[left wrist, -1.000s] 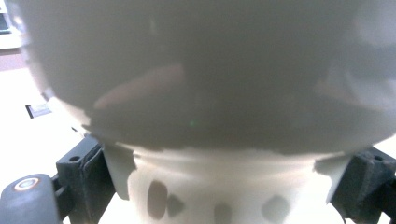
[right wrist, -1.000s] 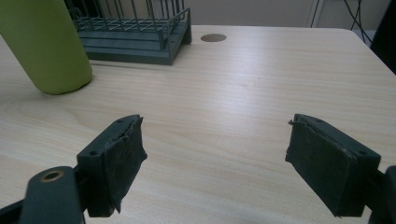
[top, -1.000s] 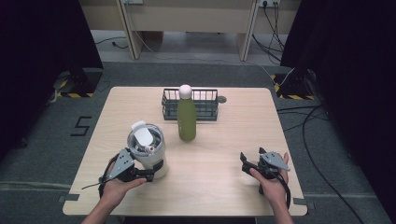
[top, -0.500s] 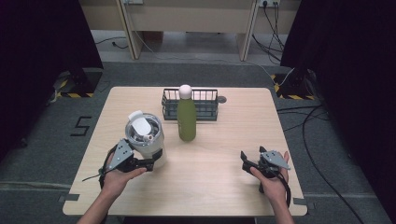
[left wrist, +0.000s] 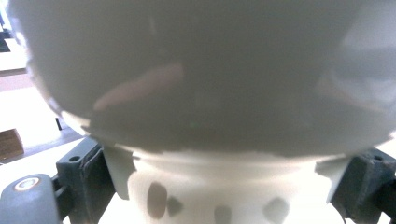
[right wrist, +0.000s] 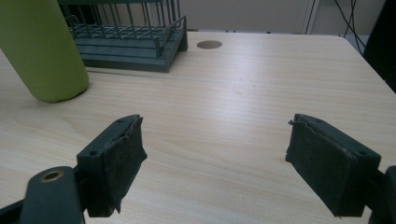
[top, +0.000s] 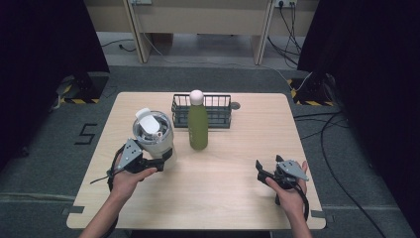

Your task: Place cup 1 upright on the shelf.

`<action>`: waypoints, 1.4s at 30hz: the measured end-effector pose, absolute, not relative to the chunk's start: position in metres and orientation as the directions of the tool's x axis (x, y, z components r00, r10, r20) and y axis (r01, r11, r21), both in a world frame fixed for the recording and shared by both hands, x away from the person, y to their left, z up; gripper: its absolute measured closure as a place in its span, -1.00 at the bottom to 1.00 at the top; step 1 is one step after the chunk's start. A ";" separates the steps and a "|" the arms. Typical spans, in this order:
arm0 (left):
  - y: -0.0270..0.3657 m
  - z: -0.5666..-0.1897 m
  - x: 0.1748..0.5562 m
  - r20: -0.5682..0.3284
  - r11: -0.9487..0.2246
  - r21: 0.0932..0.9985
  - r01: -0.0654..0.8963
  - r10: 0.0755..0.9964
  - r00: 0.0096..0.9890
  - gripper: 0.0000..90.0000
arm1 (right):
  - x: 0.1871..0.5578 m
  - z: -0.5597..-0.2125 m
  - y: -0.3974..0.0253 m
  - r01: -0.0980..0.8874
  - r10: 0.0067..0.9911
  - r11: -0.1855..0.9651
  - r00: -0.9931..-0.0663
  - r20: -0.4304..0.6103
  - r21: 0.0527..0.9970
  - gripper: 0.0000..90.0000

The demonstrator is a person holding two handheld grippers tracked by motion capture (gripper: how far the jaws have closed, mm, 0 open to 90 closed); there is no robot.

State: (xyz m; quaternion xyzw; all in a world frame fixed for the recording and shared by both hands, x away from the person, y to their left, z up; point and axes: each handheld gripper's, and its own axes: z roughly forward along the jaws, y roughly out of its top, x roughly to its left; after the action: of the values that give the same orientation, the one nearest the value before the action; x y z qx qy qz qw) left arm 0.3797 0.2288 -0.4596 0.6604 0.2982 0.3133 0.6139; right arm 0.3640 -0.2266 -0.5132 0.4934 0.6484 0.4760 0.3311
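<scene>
On the pale wooden counter [top: 228, 173] the left hand-held gripper [top: 157, 161] is closed around the narrow lower part of a silvery insulated tumbler [top: 153, 136], which sits at the left of the counter, just left of the green bottle [top: 198, 126]. In the left gripper view the tumbler [left wrist: 201, 84] bulges wide across the upper frame while its paler, slimmer base is pinched between the two black jaws at either lower corner. Seen from the high view, the tumbler's long axis runs bottom to top but leans, its lidded mouth tipped up and toward the near-left; a white flip lid [top: 146, 119] stands open on top. Whether its base touches the counter cannot be told. The green bottle stands upright with its pale rounded cap [top: 196, 95] pointing straight up, its long axis vertical, directly in front of a dark wire basket [top: 220, 110] near the far edge. In the right gripper view the bottle's lower body [right wrist: 44, 51] rises at the upper left with the basket [right wrist: 135, 42] just beside it. The right hand-held gripper [top: 265, 171] rests low at the near right of the counter, well apart from the bottle, its jaws spread wide with bare wood between them [right wrist: 215, 163].
</scene>
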 end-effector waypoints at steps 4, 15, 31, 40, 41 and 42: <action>0.228 -0.459 0.385 0.046 -0.067 0.998 0.012 0.781 0.623 -0.77 | 0.365 -0.514 -0.226 0.329 0.954 0.062 -0.296 0.041 0.942 -0.59; 0.225 -0.455 0.399 0.046 -0.067 0.998 0.011 0.788 0.614 -0.77 | 0.365 -0.514 -0.225 0.328 0.954 0.061 -0.297 0.042 0.943 -0.59; 0.224 -0.449 0.416 0.042 -0.057 0.998 0.005 0.801 0.597 -0.77 | 0.365 -0.514 -0.225 0.328 0.954 0.063 -0.298 0.040 0.943 -0.59; 0.226 -0.447 0.423 0.037 -0.052 0.999 0.008 0.804 0.593 -0.77 | 0.365 -0.514 -0.226 0.329 0.955 0.062 -0.295 0.041 0.942 -0.59; 0.226 -0.447 0.424 0.036 -0.050 0.999 0.008 0.805 0.592 -0.77 | 0.365 -0.514 -0.226 0.327 0.955 0.065 -0.295 0.036 0.943 -0.59; 0.226 -0.447 0.425 0.036 -0.050 0.999 0.008 0.806 0.591 -0.77 | 0.365 -0.514 -0.226 0.327 0.955 0.065 -0.296 0.037 0.943 -0.59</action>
State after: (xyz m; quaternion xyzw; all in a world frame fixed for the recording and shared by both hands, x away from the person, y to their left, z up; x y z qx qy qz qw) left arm 0.4247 0.2258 -0.4467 0.6476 0.3140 0.3251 0.6134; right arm 0.3649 -0.2259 -0.5145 0.4927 0.6505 0.4740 0.3308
